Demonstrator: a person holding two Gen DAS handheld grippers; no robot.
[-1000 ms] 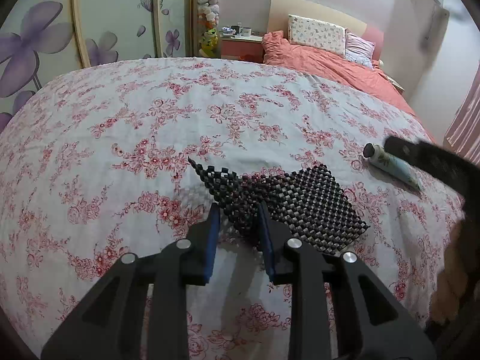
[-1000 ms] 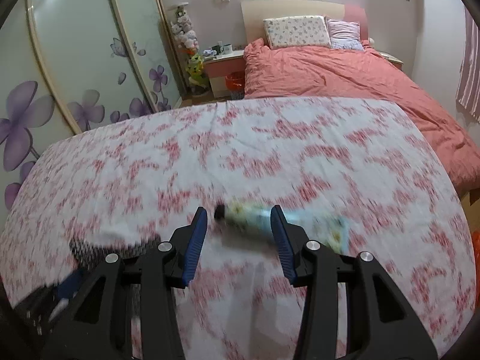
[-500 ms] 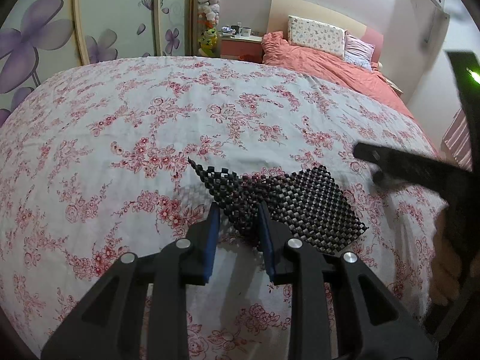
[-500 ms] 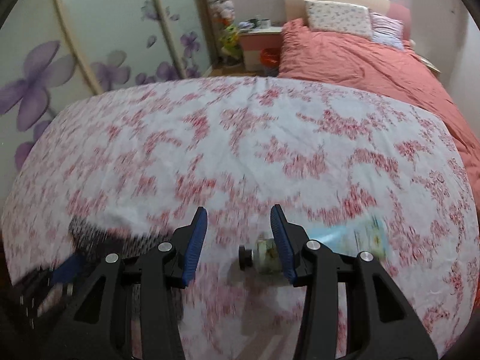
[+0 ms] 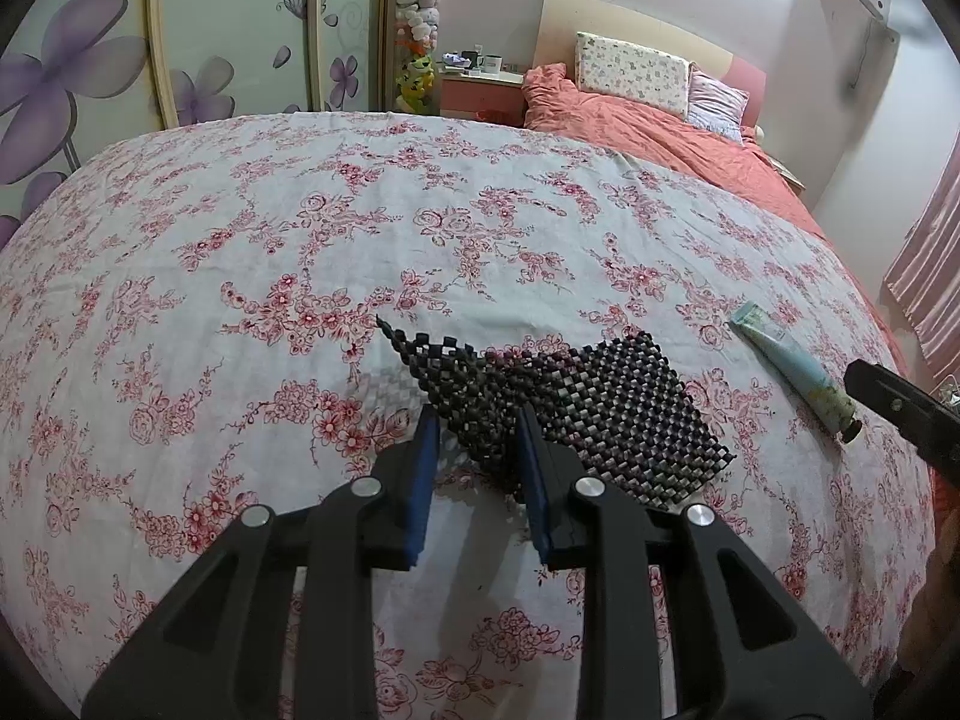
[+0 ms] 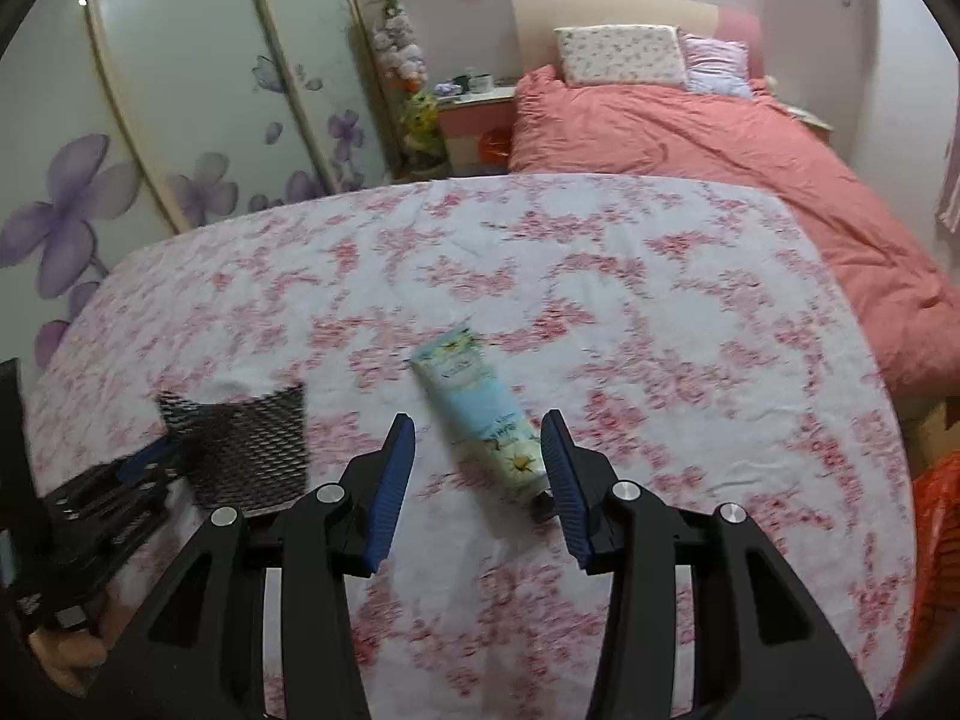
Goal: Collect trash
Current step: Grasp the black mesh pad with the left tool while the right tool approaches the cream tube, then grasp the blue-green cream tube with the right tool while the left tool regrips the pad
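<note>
A black mesh mat lies crumpled on the floral bedspread. My left gripper is open, its blue pads either side of the mat's raised near corner, apparently not clamping it. A pale blue cream tube with a black cap lies on the spread. My right gripper is open, its fingers straddling the tube's cap end from just above. The tube also shows in the left wrist view, and the mat in the right wrist view.
An orange bag sits at the right edge beside the bed. A second bed with a salmon duvet and pillows stands behind. A nightstand and flowered wardrobe doors are at the back left.
My right gripper has swung round and come back over the tube, which now lies between its fingers, cap toward me. The left gripper and the mat have not moved.
</note>
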